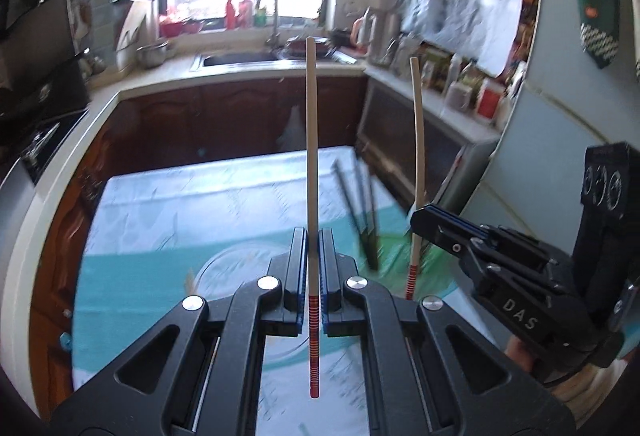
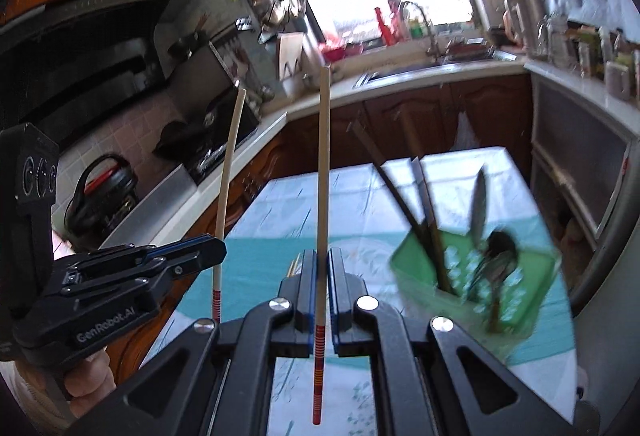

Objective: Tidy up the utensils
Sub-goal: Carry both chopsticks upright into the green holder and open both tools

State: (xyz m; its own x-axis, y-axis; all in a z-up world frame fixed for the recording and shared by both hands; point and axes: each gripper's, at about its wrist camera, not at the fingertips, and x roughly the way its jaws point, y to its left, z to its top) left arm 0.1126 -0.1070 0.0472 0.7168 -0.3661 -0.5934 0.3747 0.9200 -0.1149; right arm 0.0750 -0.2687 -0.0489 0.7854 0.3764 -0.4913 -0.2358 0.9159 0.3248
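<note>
Clearly "DAS" reads on the right claw [image 1: 416, 214] and "GenRobot.AI" on the left claw [image 2: 218, 248]. Each is clenched on one pale chopstick with a red-banded end: the left chopstick [image 1: 311, 140], the right chopstick [image 2: 323, 172]. At 4 o'clock in the right wrist view, a green caddy [image 2: 472, 276] on the worktop [image 2: 360, 196] holds dark chopsticks [image 2: 400, 192] and spoons [image 2: 494, 252].

My left gripper [image 1: 314, 236] and right gripper [image 2: 322, 256] were matt black plastic with shiny metal pins. Each chopstick [image 1: 311, 140] [image 2: 323, 164] looked like smooth pale wood, red-banded at the end. Utensil holder [image 2: 520, 300] was translucent green plastic. Tablecloth [image 1: 160, 204] was glossy and printed. Cabinets [image 2: 492, 108] were varnished wood.
</note>
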